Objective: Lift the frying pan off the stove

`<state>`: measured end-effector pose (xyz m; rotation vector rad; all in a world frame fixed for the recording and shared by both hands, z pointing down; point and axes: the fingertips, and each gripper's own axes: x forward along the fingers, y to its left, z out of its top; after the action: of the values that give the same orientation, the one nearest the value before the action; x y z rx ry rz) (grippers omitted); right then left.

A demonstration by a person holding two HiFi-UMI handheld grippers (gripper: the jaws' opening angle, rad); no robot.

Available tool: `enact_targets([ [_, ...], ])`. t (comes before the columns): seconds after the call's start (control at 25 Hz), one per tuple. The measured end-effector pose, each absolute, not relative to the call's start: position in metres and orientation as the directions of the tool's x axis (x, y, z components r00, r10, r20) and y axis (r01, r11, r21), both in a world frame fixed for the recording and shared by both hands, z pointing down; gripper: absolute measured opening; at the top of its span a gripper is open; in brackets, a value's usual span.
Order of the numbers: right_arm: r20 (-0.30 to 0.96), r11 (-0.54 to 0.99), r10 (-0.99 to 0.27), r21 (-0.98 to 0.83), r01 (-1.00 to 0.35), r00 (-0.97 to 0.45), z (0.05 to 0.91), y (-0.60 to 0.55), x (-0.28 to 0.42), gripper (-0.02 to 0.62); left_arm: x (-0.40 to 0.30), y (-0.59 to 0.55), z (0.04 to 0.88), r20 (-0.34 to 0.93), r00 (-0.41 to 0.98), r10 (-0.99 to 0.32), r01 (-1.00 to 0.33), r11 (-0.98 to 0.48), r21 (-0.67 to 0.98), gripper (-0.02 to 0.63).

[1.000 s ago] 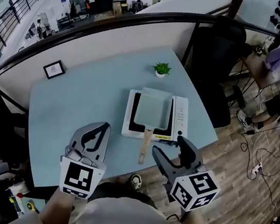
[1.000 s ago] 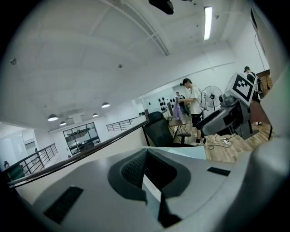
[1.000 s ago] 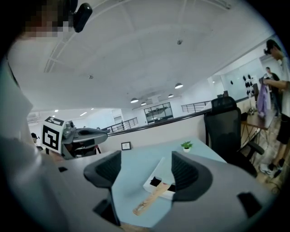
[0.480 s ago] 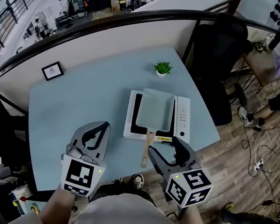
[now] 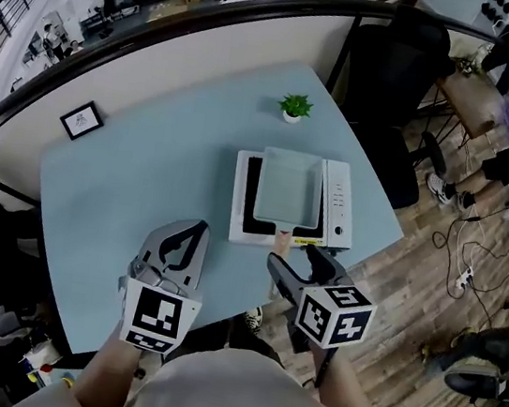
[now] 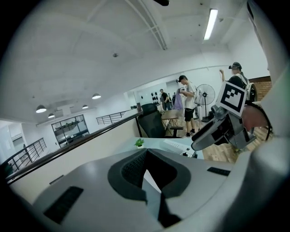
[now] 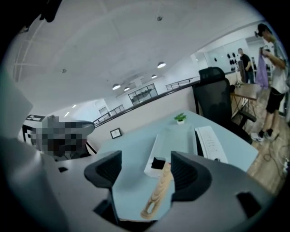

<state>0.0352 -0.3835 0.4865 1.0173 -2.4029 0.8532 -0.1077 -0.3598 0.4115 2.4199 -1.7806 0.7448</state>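
A pale green rectangular frying pan (image 5: 287,187) rests on a white tabletop stove (image 5: 333,214); its wooden handle (image 5: 281,243) points toward me. My right gripper (image 5: 296,257) hovers over the handle's near end with its jaws wide apart. In the right gripper view the handle (image 7: 158,195) lies below and between the spread jaws of the right gripper (image 7: 146,170), untouched, with the pan (image 7: 174,138) beyond. My left gripper (image 5: 183,235) hangs over the blue table to the left, shut and empty. The left gripper view looks along the left gripper's (image 6: 146,156) joined jaws, with the right gripper (image 6: 222,131) off to the side.
A small potted plant (image 5: 293,107) stands behind the stove and a framed picture (image 5: 81,119) lies at the table's (image 5: 145,172) far left. A black office chair (image 5: 389,66) stands past the right corner. The table edge runs just under both grippers. People stand far right.
My right gripper has moved forward and left, from beside the handle's end to over it. The left gripper has barely shifted.
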Motion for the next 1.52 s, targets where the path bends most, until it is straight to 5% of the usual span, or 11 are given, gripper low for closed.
enact_targets([
  [0.76, 0.842, 0.336, -0.347, -0.299, -0.893, -0.413, 0.626, -0.408, 0.02, 0.327, -0.126, -0.368, 0.506, 0.544, 0.317, -0.777, -0.86, -0.478, -0.181, 0.002],
  [1.08, 0.882, 0.312, -0.279, -0.29, -0.905, -0.379, 0.66, -0.401, 0.018, 0.148, -0.132, -0.368, 0.515, 0.562, 0.326, -0.761, -0.858, -0.487, -0.163, 0.002],
  [1.52, 0.875, 0.283, -0.263, -0.333, -0.899, -0.407, 0.65, -0.387, 0.034, 0.107, -0.133, -0.365, 0.514, 0.57, 0.303, -0.764, -0.863, -0.474, -0.176, 0.002],
])
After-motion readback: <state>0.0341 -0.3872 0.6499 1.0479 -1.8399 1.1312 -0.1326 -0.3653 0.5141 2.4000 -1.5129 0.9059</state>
